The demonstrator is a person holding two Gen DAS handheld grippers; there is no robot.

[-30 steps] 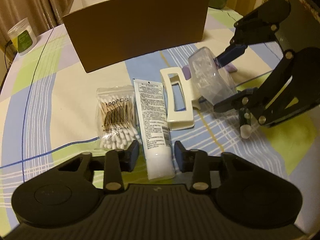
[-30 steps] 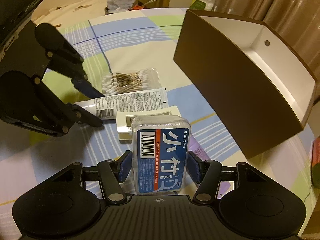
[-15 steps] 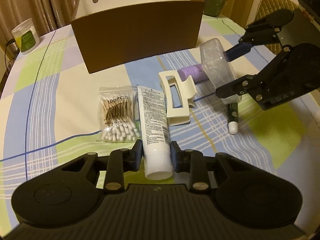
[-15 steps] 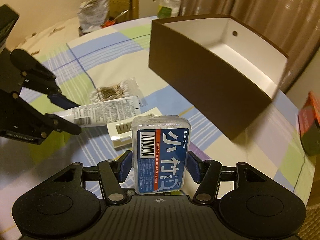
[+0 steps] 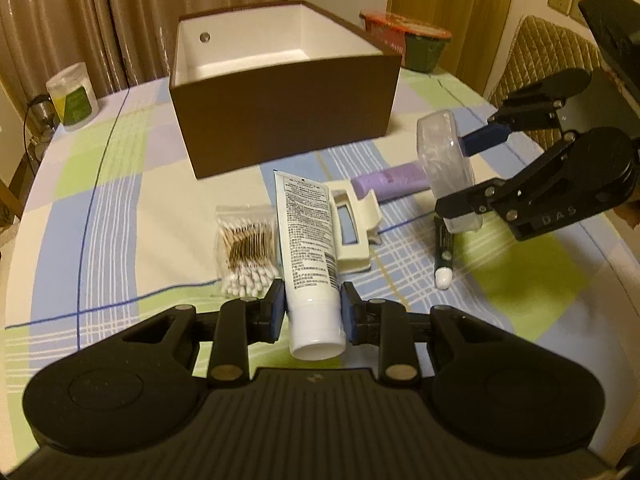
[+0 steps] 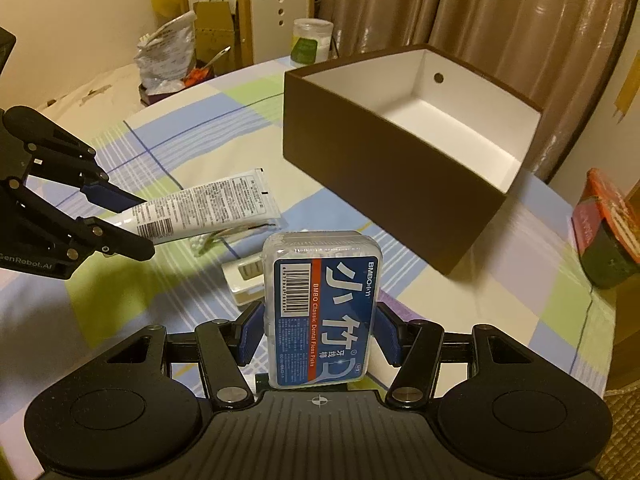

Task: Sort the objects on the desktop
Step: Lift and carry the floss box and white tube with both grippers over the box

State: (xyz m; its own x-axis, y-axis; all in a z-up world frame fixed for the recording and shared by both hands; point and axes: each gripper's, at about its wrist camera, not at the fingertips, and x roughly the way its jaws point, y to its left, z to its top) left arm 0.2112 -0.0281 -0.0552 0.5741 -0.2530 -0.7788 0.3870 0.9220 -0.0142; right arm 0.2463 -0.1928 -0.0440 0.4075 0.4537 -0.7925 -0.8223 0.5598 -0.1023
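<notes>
At the far left of the table (image 5: 120, 184), near the curtain, a jar (image 5: 73, 97) with a green label is seen. Toward the middle, a bag of swabs (image 5: 246, 250) is laid flat on the checked cloth, and just to its right a white tube (image 5: 308, 248) is pinched near its cap end between the fingers of the left gripper (image 5: 312, 312); in the right wrist view the tube (image 6: 208, 210) is seen raised off the cloth, above the swabs (image 6: 224, 236). Behind these, the open brown box (image 5: 288, 120) with a white inside is stood, and nothing can be seen in it. A white clip (image 5: 352, 232) is lain just right of the tube, with a purple tube (image 5: 394, 180) beyond it. Further right, a pen (image 5: 443, 256) with a white tip is rested on the cloth. Above it, a clear floss case (image 5: 446, 168) is clamped edgewise by the right gripper (image 5: 460, 176) and held clear of the table; its blue label (image 6: 324, 316) is shown in the right wrist view, with a finger pressed on each side. At the back right, a red-lidded bowl (image 5: 408, 46) is set near the table's edge.
</notes>
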